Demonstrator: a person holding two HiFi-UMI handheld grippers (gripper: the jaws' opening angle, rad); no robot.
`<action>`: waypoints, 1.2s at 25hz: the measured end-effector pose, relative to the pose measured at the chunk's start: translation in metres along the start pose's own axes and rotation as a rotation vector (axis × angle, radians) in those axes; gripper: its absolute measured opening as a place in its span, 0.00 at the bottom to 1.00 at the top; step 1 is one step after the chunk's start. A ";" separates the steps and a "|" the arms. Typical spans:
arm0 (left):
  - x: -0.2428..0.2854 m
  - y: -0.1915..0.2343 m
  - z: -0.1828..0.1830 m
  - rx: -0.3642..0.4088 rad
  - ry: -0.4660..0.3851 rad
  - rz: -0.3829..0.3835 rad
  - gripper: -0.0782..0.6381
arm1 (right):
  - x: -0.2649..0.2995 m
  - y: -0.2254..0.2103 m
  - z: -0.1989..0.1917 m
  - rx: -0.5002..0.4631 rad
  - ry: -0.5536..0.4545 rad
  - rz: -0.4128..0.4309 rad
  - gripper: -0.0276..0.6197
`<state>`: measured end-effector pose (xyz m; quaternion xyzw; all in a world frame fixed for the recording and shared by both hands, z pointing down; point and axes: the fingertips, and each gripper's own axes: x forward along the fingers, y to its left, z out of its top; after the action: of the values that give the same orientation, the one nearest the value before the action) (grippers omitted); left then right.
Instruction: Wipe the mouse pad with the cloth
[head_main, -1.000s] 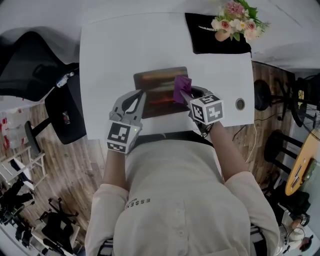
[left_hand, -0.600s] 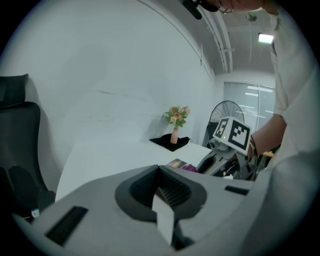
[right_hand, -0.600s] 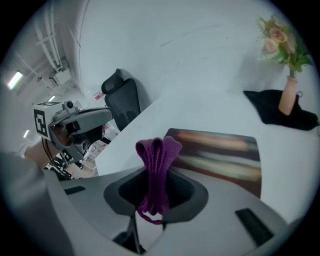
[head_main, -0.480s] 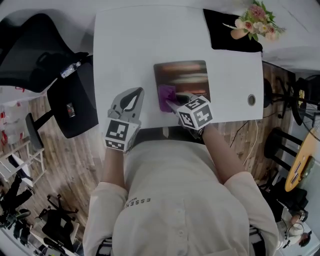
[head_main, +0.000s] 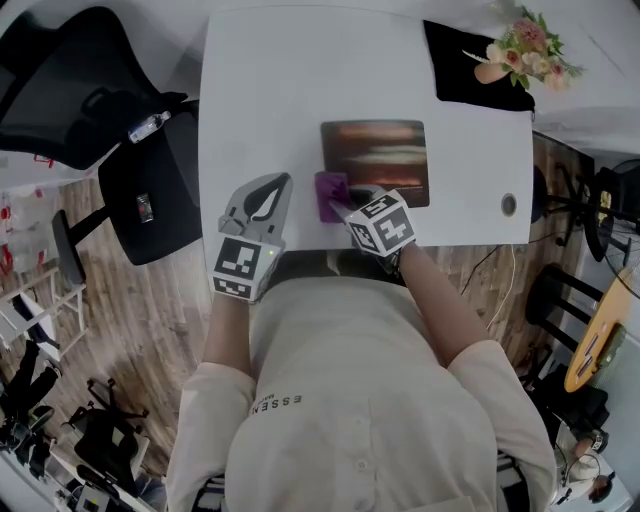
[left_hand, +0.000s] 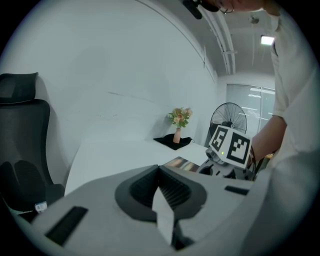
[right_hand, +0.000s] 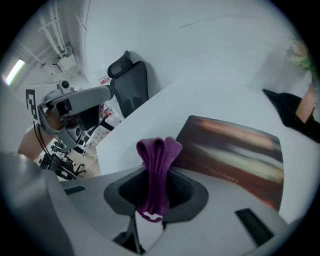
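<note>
- The left gripper is nearest the person, over the near-left part of the white table; its jaws are together with nothing between them, and it sits well left of the work
- The right gripper is clamped on the purple cloth, which is folded into a bunch that stands up past the jaw tips, with a loose end trailing back between the pads
- The head view puts that bunch at the near-left corner of the mouse pad, which is why the right gripper is plainly the one placed to do the wiping
- From the clamped cloth the pad spreads ahead and to the right; its long axis runs left to right across the person's front, so I judge that the coming stroke has to travel rightward and away to cover the surface
- I cannot tell whether the cloth is pressed on the pad or held just above it: the gripper body hides the contact in the head view, and the right gripper view shows only the top of the bunch
- The pad's print is a blur of dark red and pale streaks, and any dirt on it cannot be made out
- Farthest off, a vase of flowers stands on a black mat at the far-right corner, well apart from the pad
</note>
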<state>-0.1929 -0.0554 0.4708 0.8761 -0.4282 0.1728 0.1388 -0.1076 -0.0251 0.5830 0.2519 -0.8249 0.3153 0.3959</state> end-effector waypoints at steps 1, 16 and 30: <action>0.001 -0.001 0.001 0.000 0.001 0.004 0.11 | 0.000 -0.002 -0.001 -0.001 0.002 0.003 0.20; 0.032 -0.035 0.010 0.014 0.024 0.019 0.11 | -0.024 -0.046 -0.019 0.007 -0.009 0.005 0.20; 0.075 -0.072 0.026 0.034 0.030 -0.008 0.11 | -0.061 -0.103 -0.044 0.055 -0.016 -0.031 0.20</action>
<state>-0.0876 -0.0755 0.4719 0.8773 -0.4197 0.1925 0.1311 0.0166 -0.0527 0.5877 0.2781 -0.8150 0.3295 0.3871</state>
